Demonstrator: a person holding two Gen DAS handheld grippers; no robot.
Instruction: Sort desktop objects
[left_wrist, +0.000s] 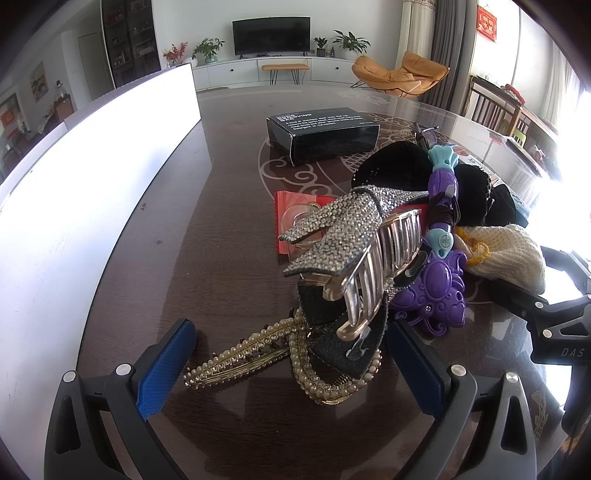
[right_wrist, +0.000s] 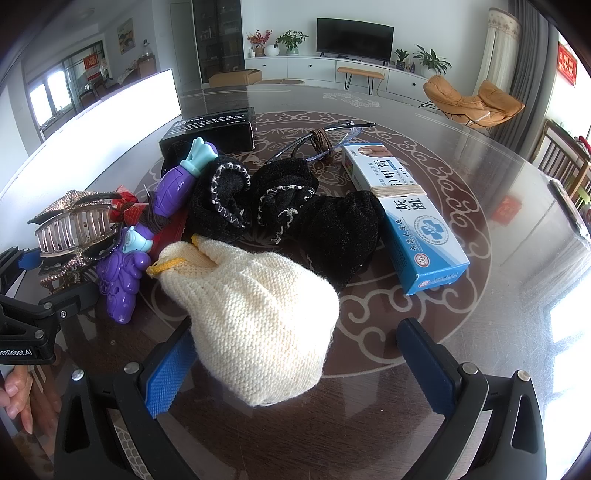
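Spreading wide, left gripper (left_wrist: 291, 354) fingers bracketing the pearl hair clips (left_wrist: 295, 354) and rhinestone claw clip (left_wrist: 343, 251) on the table (left_wrist: 207, 221), gripping nothing, right gripper (right_wrist: 295, 362) also gaping, blue pads flanking the cream knit sock (right_wrist: 255, 314), left pad (right_wrist: 170, 373) touching it.

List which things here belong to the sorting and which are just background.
Sorting:
hair claw
pearl clips
purple toy
cream sock
black socks
glasses
blue box
black box

Background:
TV
orange chair
plants
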